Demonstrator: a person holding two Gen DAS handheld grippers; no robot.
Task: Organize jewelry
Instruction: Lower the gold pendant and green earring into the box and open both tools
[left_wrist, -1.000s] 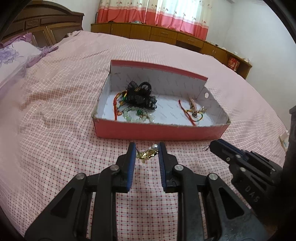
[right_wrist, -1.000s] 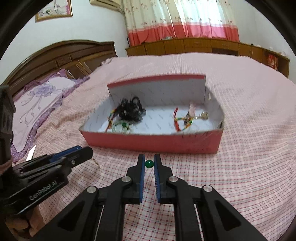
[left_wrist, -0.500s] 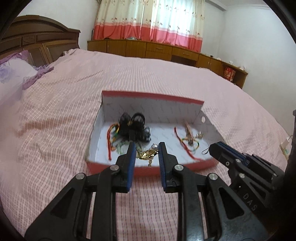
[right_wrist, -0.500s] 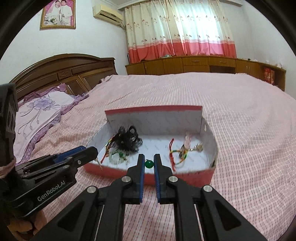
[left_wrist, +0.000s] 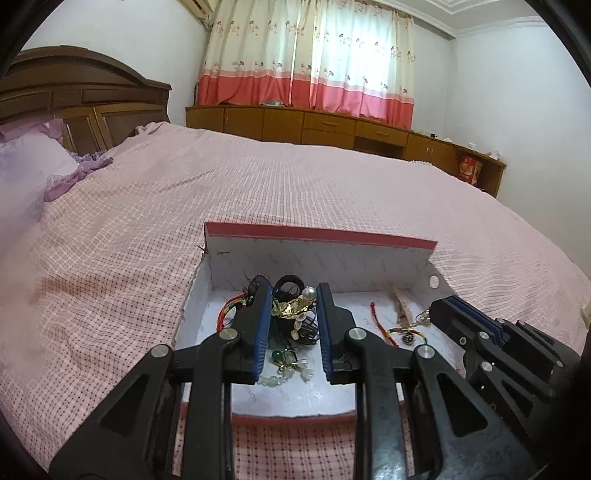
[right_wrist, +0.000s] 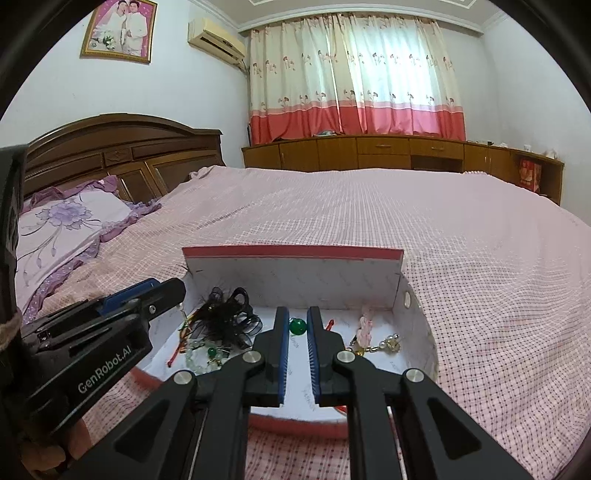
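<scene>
In your left wrist view, your left hand-held gripper (left_wrist: 291, 308) pinches a gold, pearly trinket (left_wrist: 293, 307) right over the black hair-tie pile in the red cardboard box (left_wrist: 321, 236). In your right wrist view, your right hand-held gripper (right_wrist: 296, 326) squeezes a small green bead (right_wrist: 297, 326) above the box's bare white middle, so both just drop straight down.

A shallow pink cardboard box with a white lining (left_wrist: 321, 236) is laid open on the bed, its back flap raised. A gold leaf-shaped brooch with pearls (left_wrist: 293, 306) is pinched in the left claw (left_wrist: 291, 314) above the box's left part. A round green bead (right_wrist: 297, 326) is clamped in the right claw (right_wrist: 295, 328) over the box's middle. On the box floor, a black ribbon hair clip (right_wrist: 225, 319) and pale green beads (right_wrist: 197, 354) are seen at the left, and a red cord bracelet (left_wrist: 382, 326) and a pink charm (right_wrist: 365, 325) at the right.
</scene>
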